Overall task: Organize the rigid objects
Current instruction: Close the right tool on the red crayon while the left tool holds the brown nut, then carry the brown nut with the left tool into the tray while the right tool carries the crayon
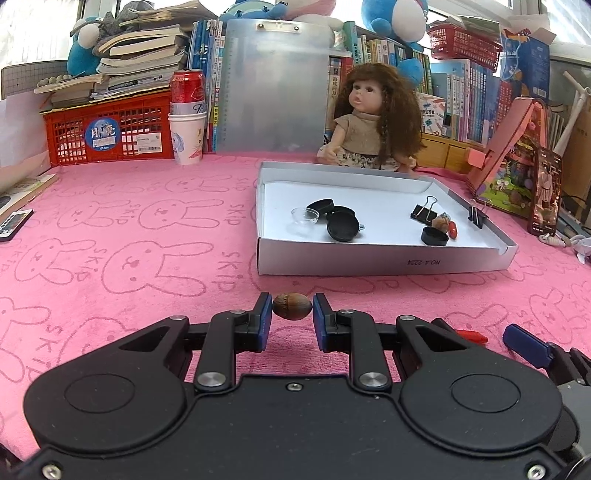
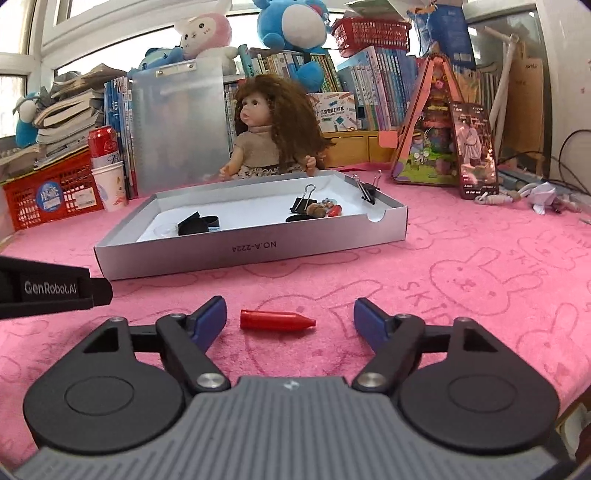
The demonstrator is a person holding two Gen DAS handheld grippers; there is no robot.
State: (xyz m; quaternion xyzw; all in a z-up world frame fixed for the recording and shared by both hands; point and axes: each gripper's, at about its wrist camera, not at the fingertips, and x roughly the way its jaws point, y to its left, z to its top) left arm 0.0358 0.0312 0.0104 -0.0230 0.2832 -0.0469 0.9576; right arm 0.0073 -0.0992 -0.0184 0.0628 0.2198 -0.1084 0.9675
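Left of the tray [image 1: 384, 254], the can [image 1: 187, 88] stands on a cup [image 1: 187, 136]. In front of the tray's near wall, the left gripper [image 1: 291, 310] is clenched on a brown nut [image 1: 291, 305] (pads on both its ends). Right of that, still before the tray, the right gripper [image 2: 290, 317] is spread, released, with a red crayon [image 2: 277, 319] lying on the cloth [image 2: 480, 258] between its fingers, untouched

Place: I'm looking into a home study or child's room.
Back wall: books [image 1: 388, 48], plush toys [image 2: 291, 22].
Tabletop: pink bunny cloth [image 1: 129, 236], doll [image 1: 369, 118].
Light: window [image 2: 92, 33] behind.
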